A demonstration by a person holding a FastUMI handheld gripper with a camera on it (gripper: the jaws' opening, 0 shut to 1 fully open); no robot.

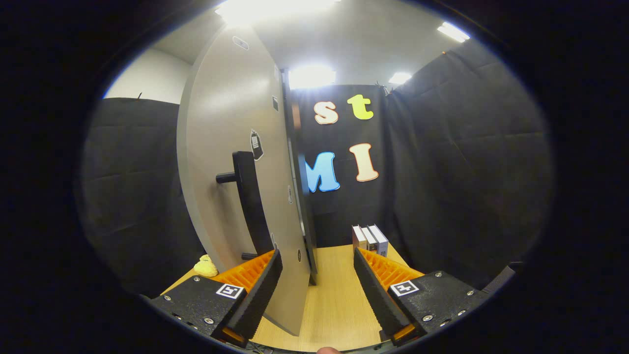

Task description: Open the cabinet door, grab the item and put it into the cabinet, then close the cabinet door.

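Fingers (317, 275) spread wide (empty), straddling the cabinet door (231, 147) edge.

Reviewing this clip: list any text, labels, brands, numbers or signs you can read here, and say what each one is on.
Nothing here can be read.
Tag on the cabinet door, above the handle: print too small.
Small stickers higher on the door: too small.
Books on the table: spines blurred.
Square markers on the open gripper, its fingers either side of the door's edge: patterns, not words.
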